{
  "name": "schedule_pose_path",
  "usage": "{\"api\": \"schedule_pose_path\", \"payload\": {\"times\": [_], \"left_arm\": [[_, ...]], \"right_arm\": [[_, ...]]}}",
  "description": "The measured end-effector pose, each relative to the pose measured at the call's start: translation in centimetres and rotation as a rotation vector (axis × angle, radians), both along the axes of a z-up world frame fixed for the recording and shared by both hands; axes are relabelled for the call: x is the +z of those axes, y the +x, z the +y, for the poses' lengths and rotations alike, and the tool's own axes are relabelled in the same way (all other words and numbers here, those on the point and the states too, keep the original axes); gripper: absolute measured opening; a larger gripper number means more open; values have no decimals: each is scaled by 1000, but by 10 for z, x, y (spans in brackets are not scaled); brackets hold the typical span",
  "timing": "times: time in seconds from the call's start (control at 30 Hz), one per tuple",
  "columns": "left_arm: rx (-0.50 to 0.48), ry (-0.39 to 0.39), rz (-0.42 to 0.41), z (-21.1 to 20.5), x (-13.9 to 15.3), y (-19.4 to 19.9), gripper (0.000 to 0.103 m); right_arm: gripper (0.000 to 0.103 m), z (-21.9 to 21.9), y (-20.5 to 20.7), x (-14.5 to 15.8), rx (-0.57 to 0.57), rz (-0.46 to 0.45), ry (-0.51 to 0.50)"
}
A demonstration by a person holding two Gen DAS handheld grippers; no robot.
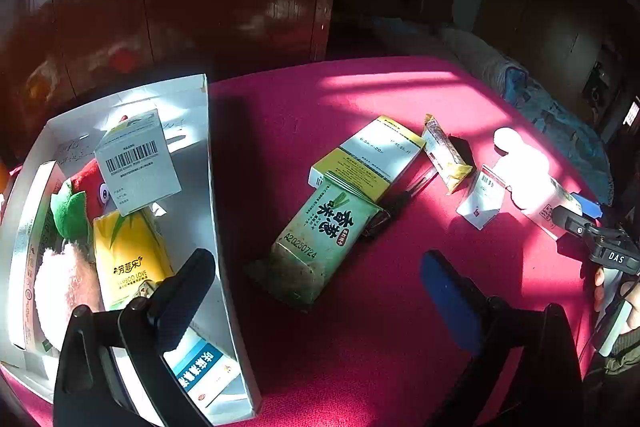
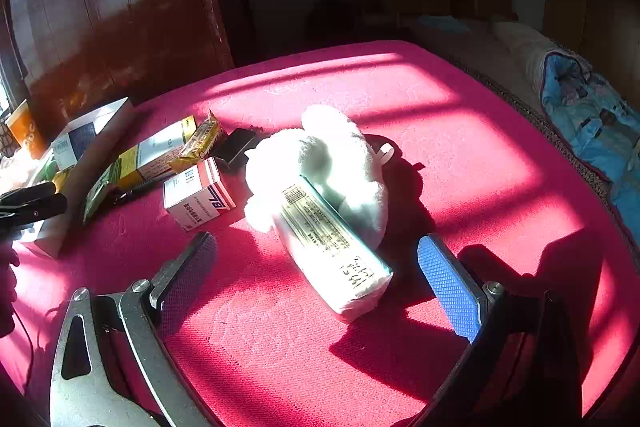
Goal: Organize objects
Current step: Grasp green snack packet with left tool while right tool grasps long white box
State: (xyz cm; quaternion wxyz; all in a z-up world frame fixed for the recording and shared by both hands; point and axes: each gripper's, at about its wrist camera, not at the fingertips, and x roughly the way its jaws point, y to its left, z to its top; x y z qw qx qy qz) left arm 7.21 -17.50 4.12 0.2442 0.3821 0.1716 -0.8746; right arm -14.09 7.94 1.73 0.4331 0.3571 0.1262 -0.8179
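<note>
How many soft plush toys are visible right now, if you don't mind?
2: a white plush toy on the pink tablecloth, and a red-and-green plush toy inside the white box. Others may be hidden.

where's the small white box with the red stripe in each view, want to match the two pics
Left wrist view: the small white box lies right of centre on the pink cloth, in front of the white plush.
Right wrist view: the same box lies left of centre, just left of the plush.
Shared landmark: the yellow snack bar lies just beyond the box in both views.
</note>
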Motion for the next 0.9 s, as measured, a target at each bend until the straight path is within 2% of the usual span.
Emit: {"api": "schedule_pose_path", "payload": {"times": [0.1,0.17,0.23,0.3,0.33,0.4,0.47,0.53,0.6,0.7,0.73,0.8,0.9], "left_arm": [[-26,-37,-40,0,-1,-14,103],[-49,-26,-58,0,-2,-24,103],[-78,-38,-85,3,-5,-36,103],[-98,-76,-128,5,-11,-47,103],[-103,-90,-146,5,-14,-51,103],[-112,-87,-168,3,-22,-56,103],[-107,-63,-195,-2,-33,-59,103],[-124,-101,-213,2,-38,-59,103],[-129,-74,-202,4,-37,-58,103],[-193,-1,-183,18,-35,-56,102],[-207,-12,-174,24,-33,-52,100],[-231,11,-156,31,-32,-47,80],[-188,5,-155,24,-33,-45,77]], "right_arm": [[101,-1,-8,-10,-12,-41,2],[92,3,-12,-10,-5,-72,-27],[73,6,-16,-11,-9,-94,-39],[65,6,-18,-14,-9,-117,-34],[65,5,-18,-14,-7,-123,-31],[59,4,-16,-15,3,-118,-24],[58,0,-13,-16,15,-114,-9],[58,-2,-13,-17,18,-119,3],[58,-1,-14,-18,20,-125,-3],[58,0,-14,-18,21,-133,-10],[58,-1,-14,-18,21,-133,-9],[58,0,-14,-18,22,-135,-11],[58,-1,-12,-19,22,-136,-11]]}}
